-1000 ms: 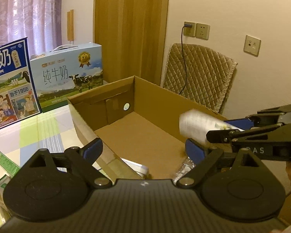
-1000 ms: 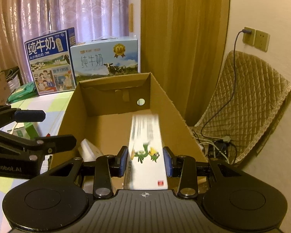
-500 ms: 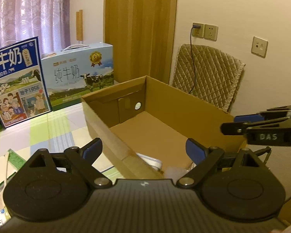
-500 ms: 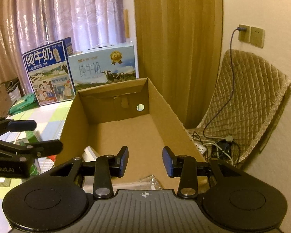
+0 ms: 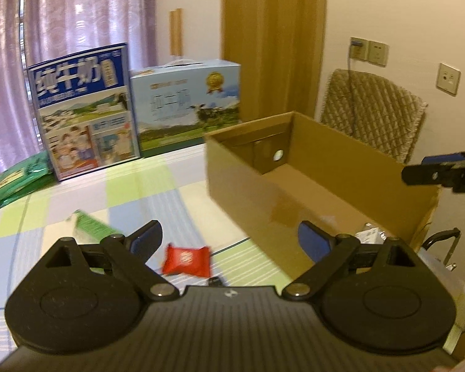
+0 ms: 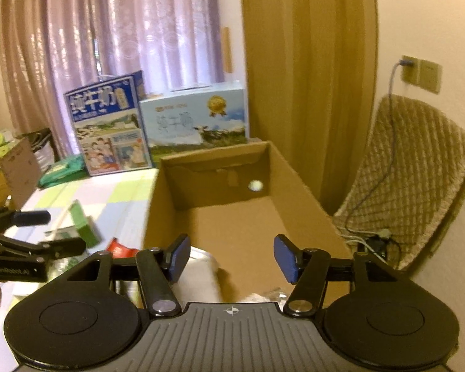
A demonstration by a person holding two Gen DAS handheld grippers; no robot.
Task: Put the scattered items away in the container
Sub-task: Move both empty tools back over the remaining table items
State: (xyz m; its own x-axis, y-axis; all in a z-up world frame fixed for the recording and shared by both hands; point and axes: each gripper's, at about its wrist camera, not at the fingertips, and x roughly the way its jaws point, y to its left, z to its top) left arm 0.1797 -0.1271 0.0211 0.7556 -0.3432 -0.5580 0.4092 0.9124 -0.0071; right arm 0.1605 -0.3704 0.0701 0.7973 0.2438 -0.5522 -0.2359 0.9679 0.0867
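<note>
Grippers: left gripper [image 5: 229, 241] fingers wide, empty, over checked cloth [image 5: 133, 192]; right gripper [image 6: 232, 257] fingers wide, empty, over cardboard box [image 6: 294, 179]. Box near end: white items [image 6: 201, 279], blurred; far floor bare. Outside, beside the box: red packet [image 5: 187, 259], green carton [image 5: 90, 224]. Farthest: two milk cases [image 5: 183, 102].

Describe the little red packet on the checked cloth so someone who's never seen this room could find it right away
Start at the open cardboard box on the checked tablecloth. Left of its near corner, just ahead of the open left gripper, lies a small red packet with a white round mark. It is the only red thing there; the green carton next to it is longer.
</note>
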